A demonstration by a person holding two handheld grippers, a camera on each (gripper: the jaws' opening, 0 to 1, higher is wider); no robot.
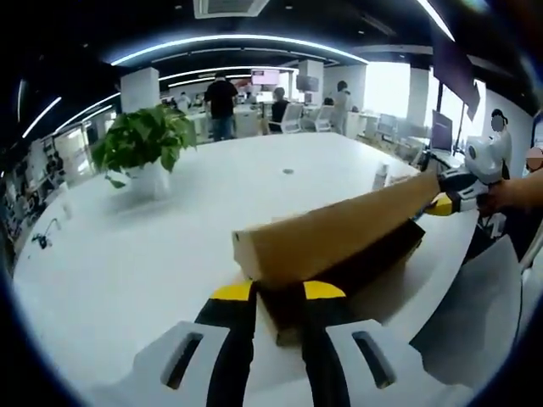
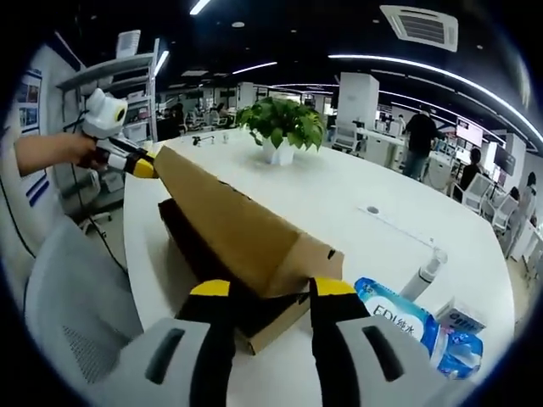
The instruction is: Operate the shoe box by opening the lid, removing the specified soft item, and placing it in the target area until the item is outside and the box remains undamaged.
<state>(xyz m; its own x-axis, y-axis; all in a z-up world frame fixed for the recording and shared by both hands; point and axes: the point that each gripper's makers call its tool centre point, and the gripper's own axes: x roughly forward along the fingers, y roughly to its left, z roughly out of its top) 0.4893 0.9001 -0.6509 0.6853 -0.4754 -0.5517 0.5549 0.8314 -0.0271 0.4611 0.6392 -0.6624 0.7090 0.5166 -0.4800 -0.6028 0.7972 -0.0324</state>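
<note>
A brown cardboard shoe box lid (image 1: pixel 339 229) is raised at a slant above the box base (image 1: pixel 373 271), whose inside looks dark. My left gripper (image 1: pixel 278 291) is shut on the lid's near end. The right gripper (image 1: pixel 443 203), held by a hand, grips the lid's far end. In the right gripper view the lid (image 2: pixel 229 220) runs from my right gripper (image 2: pixel 271 288), shut on its near end, to the left gripper (image 2: pixel 144 167) at the far end. The base (image 2: pixel 191 237) lies under it on the white table (image 2: pixel 356 186). The soft item is hidden.
A potted plant (image 1: pixel 144 144) (image 2: pixel 284 127) stands further along the table. Blue tissue packs (image 2: pixel 411 326) and a white bottle (image 2: pixel 427 273) lie to the right of the box. A grey chair (image 2: pixel 76 314) is by the table edge. People stand far back.
</note>
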